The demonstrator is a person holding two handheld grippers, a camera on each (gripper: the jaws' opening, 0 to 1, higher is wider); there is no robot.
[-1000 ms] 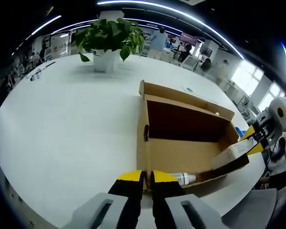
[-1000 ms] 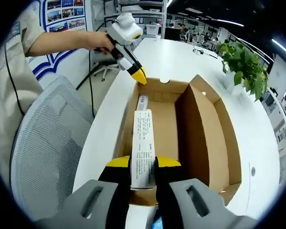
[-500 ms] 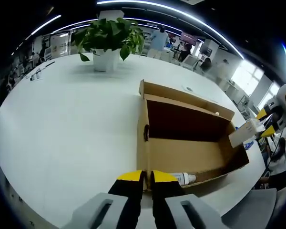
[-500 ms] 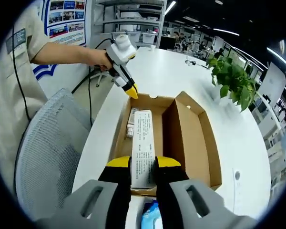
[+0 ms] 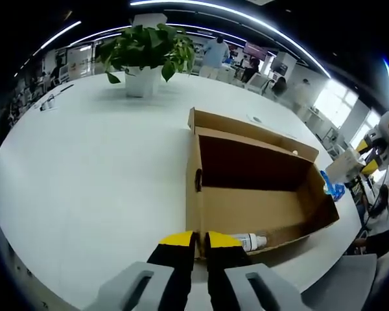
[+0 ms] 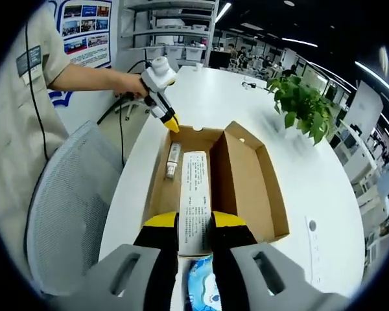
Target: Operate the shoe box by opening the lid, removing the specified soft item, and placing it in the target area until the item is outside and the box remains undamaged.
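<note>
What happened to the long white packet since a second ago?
The right hand-held gripper, shut on the long white packet, lifted it out of the shoe box and drew it back past the box's end, above a blue pack on the table. The left hand-held gripper stayed shut on the box wall, and the small white bottle stayed inside the box.
</note>
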